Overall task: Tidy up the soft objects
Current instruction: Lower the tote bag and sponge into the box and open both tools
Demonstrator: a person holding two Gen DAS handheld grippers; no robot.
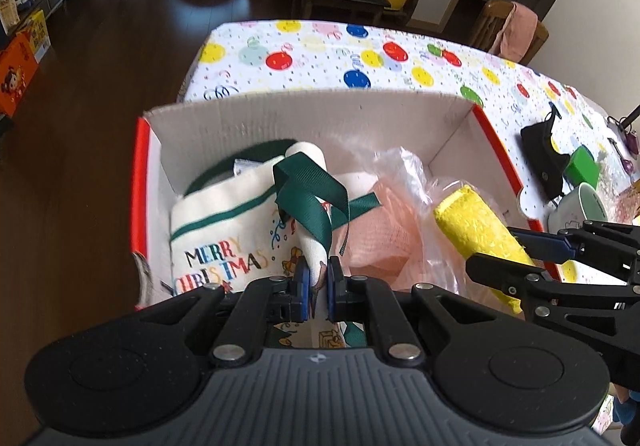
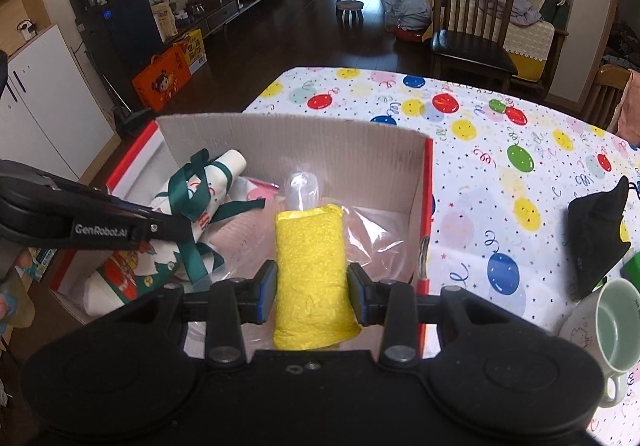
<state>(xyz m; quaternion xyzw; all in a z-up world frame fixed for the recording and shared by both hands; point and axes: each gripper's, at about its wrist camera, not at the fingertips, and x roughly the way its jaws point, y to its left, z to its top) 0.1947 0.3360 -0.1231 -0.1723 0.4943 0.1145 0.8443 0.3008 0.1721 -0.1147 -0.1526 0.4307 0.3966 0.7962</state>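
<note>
A cardboard box (image 1: pixel 320 101) with red outer sides stands on the balloon-print tablecloth (image 1: pixel 320 53). Inside it lies a white "Merry Christmas" cloth bag (image 1: pixel 224 246) with a green ribbon (image 1: pixel 312 185). My left gripper (image 1: pixel 318 286) is shut on a fold of that bag. Beside the bag sits a pink item in clear plastic (image 1: pixel 380 238). My right gripper (image 2: pixel 312 294) is shut on a yellow cloth roll (image 2: pixel 310 246), held over the box's right half (image 2: pixel 300 125). In the left wrist view the yellow roll (image 1: pixel 472 221) and the right gripper (image 1: pixel 500 250) enter from the right.
Right of the box on the table are a black pouch (image 2: pixel 596 238), a green block (image 1: pixel 582 165) and a white mug (image 2: pixel 616 326). Wooden chairs (image 2: pixel 472 17) stand beyond the table's far edge. Dark floor lies to the left.
</note>
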